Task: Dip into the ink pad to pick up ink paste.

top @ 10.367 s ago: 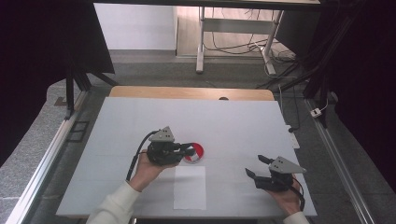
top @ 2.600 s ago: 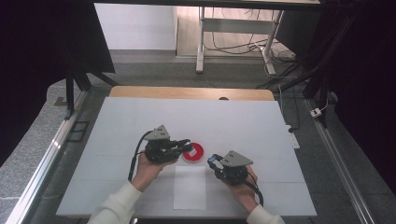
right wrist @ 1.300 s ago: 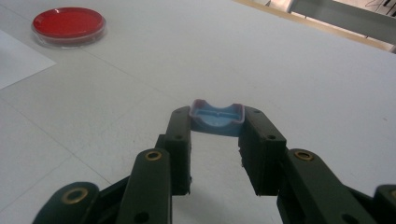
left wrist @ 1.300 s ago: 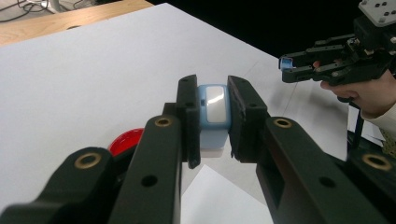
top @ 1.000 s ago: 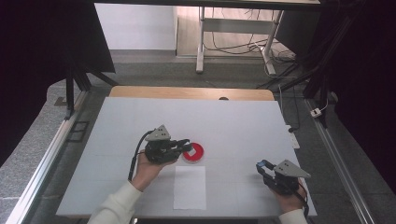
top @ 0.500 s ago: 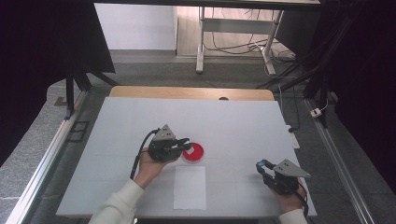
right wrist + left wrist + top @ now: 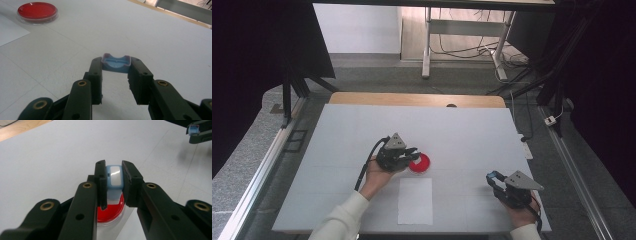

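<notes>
My left gripper is closed narrowly on a small light-blue piece, pinched upright between the jaws just above the red dish, which sits near the middle of the white tabletop. My right gripper stands a little wider, clamping a curved blue cap at its jaw tips, held low over the tabletop's right front part, well apart from the dish. Both forearms come in from the near edge; the left hand rests beside a white paper sheet.
</notes>
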